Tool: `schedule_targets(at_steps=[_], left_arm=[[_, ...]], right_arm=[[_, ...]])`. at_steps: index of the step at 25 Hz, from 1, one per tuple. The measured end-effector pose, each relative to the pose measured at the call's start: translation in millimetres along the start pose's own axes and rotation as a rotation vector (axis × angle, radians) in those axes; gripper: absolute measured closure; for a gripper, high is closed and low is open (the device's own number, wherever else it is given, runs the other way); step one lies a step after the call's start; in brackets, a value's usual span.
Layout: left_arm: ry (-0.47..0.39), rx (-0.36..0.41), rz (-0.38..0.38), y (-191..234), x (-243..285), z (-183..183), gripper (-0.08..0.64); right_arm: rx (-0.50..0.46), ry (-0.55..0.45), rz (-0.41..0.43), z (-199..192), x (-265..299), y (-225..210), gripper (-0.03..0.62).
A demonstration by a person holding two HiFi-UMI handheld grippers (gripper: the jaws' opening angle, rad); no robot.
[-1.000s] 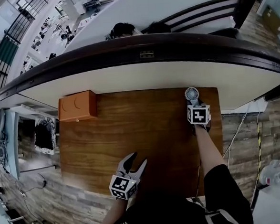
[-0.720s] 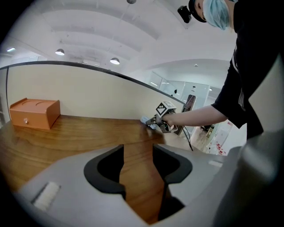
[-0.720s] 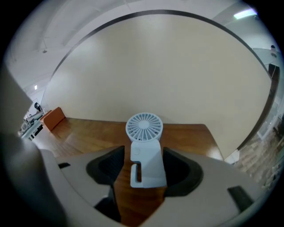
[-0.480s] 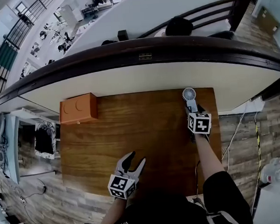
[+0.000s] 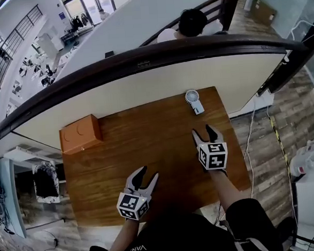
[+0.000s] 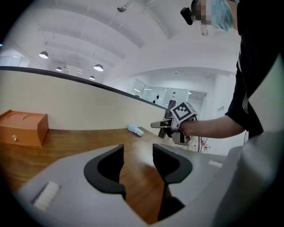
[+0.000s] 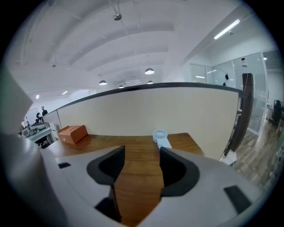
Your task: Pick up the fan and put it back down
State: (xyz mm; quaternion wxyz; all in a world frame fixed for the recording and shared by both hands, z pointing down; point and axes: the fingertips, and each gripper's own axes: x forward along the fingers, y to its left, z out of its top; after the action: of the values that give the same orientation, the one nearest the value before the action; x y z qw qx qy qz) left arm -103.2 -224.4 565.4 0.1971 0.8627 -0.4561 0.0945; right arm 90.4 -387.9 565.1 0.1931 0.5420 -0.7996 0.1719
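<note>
Fan (image 5: 193, 100) is on the wooden table (image 5: 147, 144), far right corner, close by the low wall. It looks to be lying flat, round head toward the wall and handle pointing back toward the person. Nothing touches it.

Right gripper (image 5: 202, 131) hangs over the table well short of the fan, pointed roughly at it. Its jaws have just been opening and now stand wide apart. Its own view shows only bare wood between them, with the fan beyond the tips and slightly right of the gap.

Left gripper (image 5: 148, 174) is near the front edge on the person's left, far from the fan. Its jaws are also apart with nothing in them. It takes no part in this.

Orange box (image 5: 81, 133) sits at the far left corner, not involved.

Step, as I judge it: the put-down end of the task. The fan rests on the table and the working gripper is free of it, so the job looks done or nearly so.

Next move asks little: keep the right gripper clear so the fan isn't knocked, and settle both hands near the front edge.

If another pick is wanted, the right gripper must go forward and a touch right, line the gap across the handle, come low to the wood, then close.
</note>
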Motion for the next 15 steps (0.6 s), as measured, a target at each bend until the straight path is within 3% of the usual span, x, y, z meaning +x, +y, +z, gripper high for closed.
schedule_targets(at_steps=[6, 15], left_arm=[[-0.015, 0.019, -0.065, 9, -45, -3, 0.370], [-0.064, 0.090, -0.175, 13, -113, -4, 0.370]], right_arm=[[0.079, -0.079, -0.058, -18, -72, 51, 0.352], [0.134, -0.154, -0.154, -51, -155, 125, 0.488]])
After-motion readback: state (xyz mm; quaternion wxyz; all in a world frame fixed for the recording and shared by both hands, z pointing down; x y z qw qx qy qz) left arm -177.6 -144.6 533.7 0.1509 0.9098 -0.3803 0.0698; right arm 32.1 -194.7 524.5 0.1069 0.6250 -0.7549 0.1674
